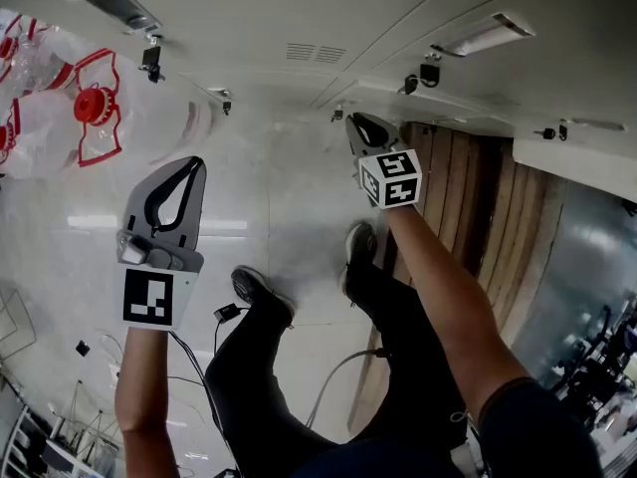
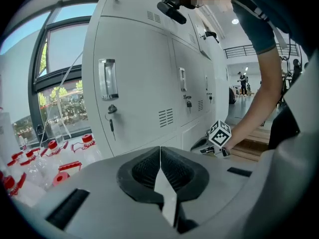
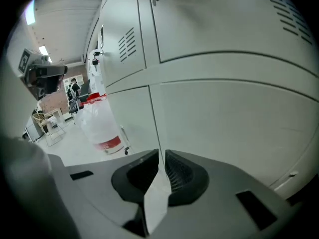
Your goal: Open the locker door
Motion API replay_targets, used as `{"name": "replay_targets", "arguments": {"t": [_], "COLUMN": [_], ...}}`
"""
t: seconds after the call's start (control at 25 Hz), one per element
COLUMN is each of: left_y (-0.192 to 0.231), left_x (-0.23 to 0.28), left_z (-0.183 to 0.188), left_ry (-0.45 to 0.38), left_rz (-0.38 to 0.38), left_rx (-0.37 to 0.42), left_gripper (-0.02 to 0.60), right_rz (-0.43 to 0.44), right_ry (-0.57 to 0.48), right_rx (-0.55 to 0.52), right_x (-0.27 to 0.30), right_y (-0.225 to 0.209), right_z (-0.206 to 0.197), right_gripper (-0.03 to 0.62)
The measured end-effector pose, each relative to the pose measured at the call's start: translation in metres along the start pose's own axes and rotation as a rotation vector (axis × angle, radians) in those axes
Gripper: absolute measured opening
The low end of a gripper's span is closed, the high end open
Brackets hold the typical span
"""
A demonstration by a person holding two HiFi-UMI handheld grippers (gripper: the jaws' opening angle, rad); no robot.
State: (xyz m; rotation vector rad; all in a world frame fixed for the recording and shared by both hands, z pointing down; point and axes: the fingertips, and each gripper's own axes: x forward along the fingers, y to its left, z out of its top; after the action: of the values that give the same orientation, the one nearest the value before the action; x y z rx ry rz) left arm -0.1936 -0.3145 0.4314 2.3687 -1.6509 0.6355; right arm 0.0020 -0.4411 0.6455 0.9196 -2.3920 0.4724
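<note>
A row of white lockers point(image 2: 149, 73) stands ahead, each door with a vertical handle point(image 2: 107, 78) and a key point(image 2: 111, 117) in its lock. My left gripper point(image 2: 160, 156) is shut and empty, held back from the lockers; it also shows in the head view point(image 1: 190, 163). Close to the bottom row hangs my right gripper point(image 1: 359, 120), shut with nothing between its jaws. In the right gripper view, my right gripper point(image 3: 162, 156) points at the seam beside a lower locker door point(image 3: 224, 113). Neither gripper touches a handle.
A clear bag of plastic bottles with red caps point(image 1: 60, 98) lies on the floor at the left. A wooden slatted platform point(image 1: 478, 217) lies at the right. My legs and shoes point(image 1: 261, 289) and cables point(image 1: 333, 376) are below the grippers.
</note>
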Motion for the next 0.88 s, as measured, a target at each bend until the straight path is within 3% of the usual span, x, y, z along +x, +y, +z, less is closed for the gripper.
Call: {"name": "replay_targets", "arguments": {"t": [0.44, 0.6, 0.88], "left_y": [0.003, 0.009, 0.018], "left_x": [0.036, 0.041, 0.041], "left_z": [-0.061, -0.074, -0.082], "left_ry": [0.025, 0.031, 0.034], "left_rz": [0.016, 0.020, 0.030], "left_rx": [-0.015, -0.017, -0.021], "left_gripper": [0.020, 0.020, 0.020], "right_rz": [-0.061, -0.084, -0.156], "right_ry": [0.035, 0.037, 0.027], "right_rx": [0.026, 0.014, 0.022], "right_x": [0.065, 0.083, 0.096], "right_y": [-0.028, -0.030, -0.033], "right_z": [-0.053, -0.057, -0.054], "right_gripper": [0.048, 0.103, 0.117]}}
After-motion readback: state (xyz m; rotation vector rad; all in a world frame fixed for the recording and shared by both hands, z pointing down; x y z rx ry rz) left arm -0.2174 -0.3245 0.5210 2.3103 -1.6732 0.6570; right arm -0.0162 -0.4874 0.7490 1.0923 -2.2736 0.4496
